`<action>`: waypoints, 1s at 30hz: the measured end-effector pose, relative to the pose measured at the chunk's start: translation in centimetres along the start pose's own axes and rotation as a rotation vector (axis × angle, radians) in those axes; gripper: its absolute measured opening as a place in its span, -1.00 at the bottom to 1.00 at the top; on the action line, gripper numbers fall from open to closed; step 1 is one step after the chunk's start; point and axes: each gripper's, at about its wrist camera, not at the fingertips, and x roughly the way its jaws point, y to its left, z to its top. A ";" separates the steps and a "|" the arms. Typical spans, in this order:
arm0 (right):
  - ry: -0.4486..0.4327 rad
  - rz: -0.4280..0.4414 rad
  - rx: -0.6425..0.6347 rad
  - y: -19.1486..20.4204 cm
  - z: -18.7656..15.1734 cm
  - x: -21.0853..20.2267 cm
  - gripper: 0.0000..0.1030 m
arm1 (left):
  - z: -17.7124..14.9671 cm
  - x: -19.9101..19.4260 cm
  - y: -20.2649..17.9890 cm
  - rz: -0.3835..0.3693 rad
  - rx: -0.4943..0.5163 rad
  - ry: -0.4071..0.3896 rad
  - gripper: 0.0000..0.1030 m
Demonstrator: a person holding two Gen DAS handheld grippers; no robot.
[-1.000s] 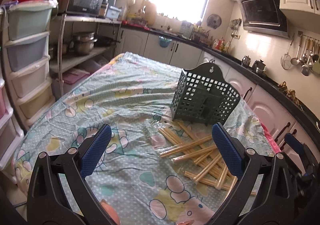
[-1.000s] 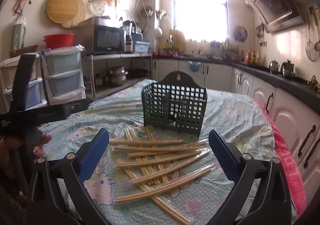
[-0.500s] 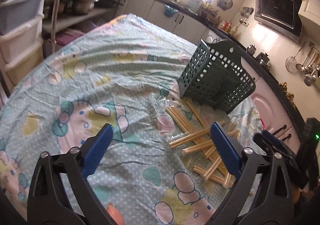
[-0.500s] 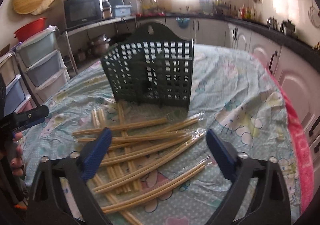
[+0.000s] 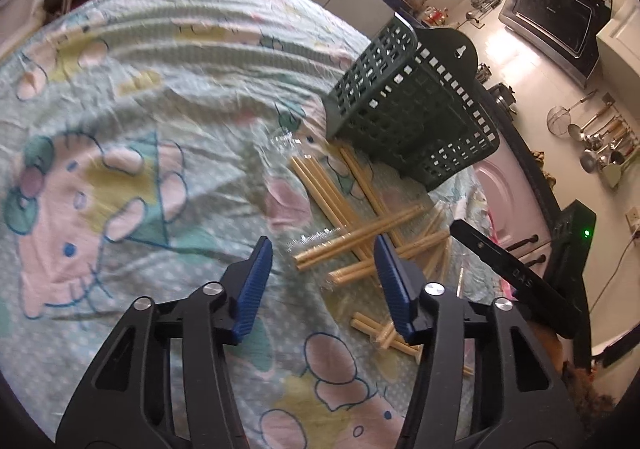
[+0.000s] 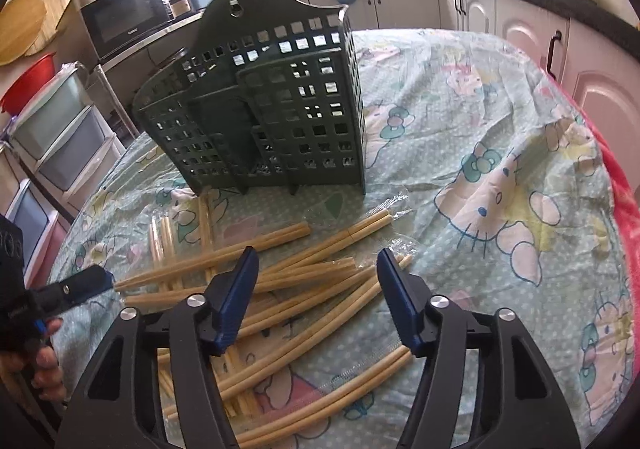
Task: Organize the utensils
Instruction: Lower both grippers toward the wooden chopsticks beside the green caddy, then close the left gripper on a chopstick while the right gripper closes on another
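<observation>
Left gripper [image 5: 322,269] and right gripper [image 6: 314,281]: both held parted, nothing grasped; chopsticks [image 6: 280,269] scattered mid-frame; green basket [image 6: 260,109] placed upright above them

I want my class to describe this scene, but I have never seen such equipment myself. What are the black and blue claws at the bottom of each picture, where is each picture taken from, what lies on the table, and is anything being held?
There is no robot here. A person holds a hand-operated gripper in each hand, and each has a wide-angle camera looking forward along its two blue-padded fingers. One picture comes from the left gripper, the other from the right gripper; each also glimpses the other tool at its edge.

On the cartoon-print tablecloth stands a dark green slotted utensil holder. In front of it lies a loose, crisscrossed pile of chopsticks, some in clear plastic sleeves.

Both grippers are open above the pile. Nothing is held, and I see no chopsticks in the holder.
</observation>
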 end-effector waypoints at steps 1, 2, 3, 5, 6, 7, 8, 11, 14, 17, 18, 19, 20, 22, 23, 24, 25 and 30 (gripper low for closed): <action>0.008 0.004 0.008 -0.1 0.1 0.2 0.07 | 0.0 0.3 0.0 0.002 -0.004 0.007 -0.26; 0.014 0.008 0.014 -0.2 0.2 0.4 0.05 | -0.1 0.4 0.1 0.004 -0.007 0.009 -0.40; 0.021 0.013 0.024 -0.4 0.3 0.7 0.02 | -0.1 0.5 0.2 0.003 -0.011 0.012 -0.46; 0.033 0.014 0.045 -0.7 0.3 1.0 -0.02 | -0.1 0.7 0.4 0.005 -0.017 0.016 -0.52; 0.037 0.018 0.055 -0.9 0.4 1.2 -0.04 | -0.1 0.7 0.5 0.003 -0.019 0.018 -0.52; 0.039 0.022 0.064 -1.1 0.5 1.4 -0.04 | -0.1 0.8 0.6 0.003 -0.020 0.021 -0.55; 0.042 0.026 0.074 -1.2 0.6 1.5 -0.04 | -0.1 0.9 0.7 0.005 -0.020 0.021 -0.60; 0.046 0.047 0.121 -1.9 1.0 1.7 -0.04 | 0.0 1.0 1.1 0.008 -0.024 0.023 -0.71; 0.057 0.064 0.147 -2.2 1.4 2.0 -0.04 | 0.0 1.1 1.1 -0.003 -0.022 0.021 -0.78; 0.071 0.086 0.181 -2.5 1.8 2.5 -0.16 | 0.0 1.0 1.2 -0.014 -0.019 0.015 -0.82; 0.075 0.090 0.188 -2.5 1.8 2.5 -0.29 | 0.0 0.9 1.2 -0.020 -0.016 0.012 -0.85; 0.076 0.092 0.192 -2.6 1.9 2.5 -0.43 | 0.0 0.8 1.1 -0.025 -0.013 0.011 -0.88; 0.074 0.098 0.201 -2.7 1.9 2.4 -0.51 | 0.0 0.8 1.0 -0.031 -0.010 0.009 -0.91; 0.067 0.108 0.204 -2.6 2.1 2.3 -0.72 | 0.1 0.6 0.9 -0.044 -0.002 0.002 -0.94; 0.061 0.111 0.201 -2.5 2.1 2.1 -0.76 | 0.2 0.5 0.8 -0.055 0.002 -0.001 -0.94; 0.045 0.114 0.192 -2.4 2.2 1.8 -0.84 | 0.2 0.4 0.7 -0.062 0.003 -0.005 -0.94; 0.038 0.117 0.186 -2.3 2.3 1.5 -0.85 | 0.2 0.4 0.7 -0.067 0.005 -0.007 -0.95; -0.017 0.141 0.162 -1.6 2.9 -0.2 -0.88 | 0.6 -0.3 0.4 -0.102 0.010 -0.024 -0.97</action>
